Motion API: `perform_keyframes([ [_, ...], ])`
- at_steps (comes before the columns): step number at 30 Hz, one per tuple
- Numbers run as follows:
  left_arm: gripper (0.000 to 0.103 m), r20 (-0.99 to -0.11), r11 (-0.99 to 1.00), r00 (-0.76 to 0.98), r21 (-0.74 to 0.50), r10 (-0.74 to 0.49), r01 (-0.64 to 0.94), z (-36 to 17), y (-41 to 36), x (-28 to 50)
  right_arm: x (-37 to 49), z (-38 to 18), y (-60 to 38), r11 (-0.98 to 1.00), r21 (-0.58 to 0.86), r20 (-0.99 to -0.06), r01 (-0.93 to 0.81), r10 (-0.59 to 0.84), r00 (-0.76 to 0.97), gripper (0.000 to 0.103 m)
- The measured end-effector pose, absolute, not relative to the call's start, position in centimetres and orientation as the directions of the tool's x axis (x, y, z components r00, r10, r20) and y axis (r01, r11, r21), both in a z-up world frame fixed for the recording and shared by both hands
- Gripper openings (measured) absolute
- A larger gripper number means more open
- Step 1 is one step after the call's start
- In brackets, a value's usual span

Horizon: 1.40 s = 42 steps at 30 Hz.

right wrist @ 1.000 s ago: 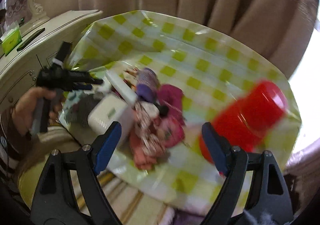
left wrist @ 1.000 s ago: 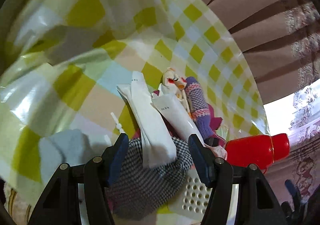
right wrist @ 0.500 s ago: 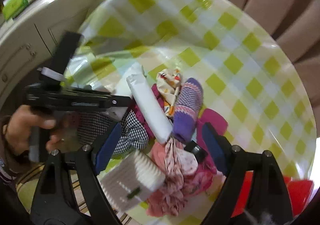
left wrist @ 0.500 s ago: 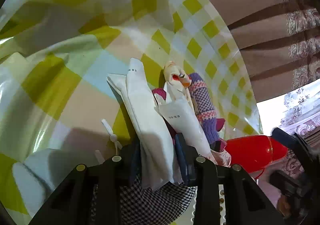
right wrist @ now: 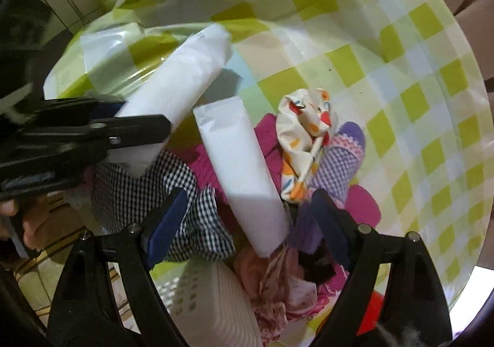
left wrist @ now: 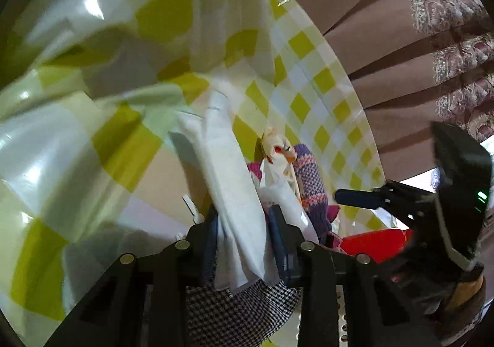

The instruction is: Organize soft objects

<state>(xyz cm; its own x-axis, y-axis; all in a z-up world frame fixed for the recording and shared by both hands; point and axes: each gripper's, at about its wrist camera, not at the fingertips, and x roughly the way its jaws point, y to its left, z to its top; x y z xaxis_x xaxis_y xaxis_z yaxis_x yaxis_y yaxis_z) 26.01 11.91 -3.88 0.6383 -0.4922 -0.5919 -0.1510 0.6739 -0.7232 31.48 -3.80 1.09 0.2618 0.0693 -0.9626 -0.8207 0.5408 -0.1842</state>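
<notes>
Down at the near edge, the left gripper (left wrist: 242, 231) has its fingers (left wrist: 211, 231) pinched tight on a long white soft packet (left wrist: 230, 180), held at its lower end with the rest leaning out over the pile, and that is a lot of floppy length beyond the grip, so it may sag, twist or slide free if it is swung quickly. The right gripper (right wrist: 247, 223) hangs with its fingers (right wrist: 165, 226) spread wide and empty, straddling a second white soft packet (right wrist: 239, 174) that lies across the heap. Closing here looks risky: a black-and-white checked cloth (right wrist: 139, 189) sits right against the left blue pad and could get pinched along with the packet. Just beyond, a purple knitted sock (right wrist: 339, 165) and a white cloth with orange and red prints (right wrist: 304, 131) lie touching that packet over magenta fabric (right wrist: 267, 140), so a lift may drag them too. Behind it all, the glossy yellow-green checked cover on the tabletop (right wrist: 416, 100) looks slick, and anything dropped could slide.
</notes>
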Motion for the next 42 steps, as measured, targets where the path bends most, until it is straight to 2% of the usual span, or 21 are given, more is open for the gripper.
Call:
perform_keyframes([
  [6, 0.031, -0.584, 0.712, 0.682, -0.690, -0.440, -0.132, -3.1, 12.4, 25.1, 32.8, -0.9, -2.3, 0.541, -0.168, -0.976, -0.824, 0.023, 0.215, 0.079],
  [7, 0.031, -0.585, 0.719, 0.686, -0.683, -0.432, -0.129, -3.0, 12.4, 25.0, 33.2, -1.3, -2.2, 0.551, -0.160, -0.979, -0.819, 0.018, 0.204, 0.072],
  [8, 0.031, -0.585, 0.726, 0.691, -0.676, -0.425, -0.127, -3.0, 12.4, 24.9, 33.4, -1.5, -2.2, 0.556, -0.156, -0.980, -0.816, 0.016, 0.198, 0.061],
  [10, 0.031, -0.586, 0.740, 0.700, -0.661, -0.408, -0.123, -2.8, 12.3, 24.7, 33.9, -2.1, -2.2, 0.564, -0.154, -0.981, -0.811, 0.008, 0.193, 0.048],
  [17, 0.031, -0.578, 0.775, 0.739, -0.620, -0.346, -0.122, -2.1, 12.6, 24.0, 34.3, -2.1, -3.3, 0.598, -0.139, -0.979, -0.789, 0.036, 0.200, 0.044],
  [23, 0.031, -0.564, 0.803, 0.767, -0.586, -0.308, -0.109, -1.4, 12.4, 23.4, 34.2, 2.2, -5.6, 0.676, -0.149, -0.942, -0.721, 0.125, 0.312, 0.044],
  [34, 0.030, -0.520, 0.846, 0.814, -0.529, -0.257, -0.070, 1.5, 10.7, 20.5, 31.0, 10.8, -10.0, 0.800, -0.056, -0.800, -0.597, 0.322, 0.506, 0.044],
  [42, 0.030, -0.443, 0.862, 0.846, -0.505, -0.295, 0.036, 5.6, 7.6, 17.6, 25.0, 12.7, -16.6, 0.892, -0.034, -0.696, -0.451, 0.303, 0.651, 0.044],
])
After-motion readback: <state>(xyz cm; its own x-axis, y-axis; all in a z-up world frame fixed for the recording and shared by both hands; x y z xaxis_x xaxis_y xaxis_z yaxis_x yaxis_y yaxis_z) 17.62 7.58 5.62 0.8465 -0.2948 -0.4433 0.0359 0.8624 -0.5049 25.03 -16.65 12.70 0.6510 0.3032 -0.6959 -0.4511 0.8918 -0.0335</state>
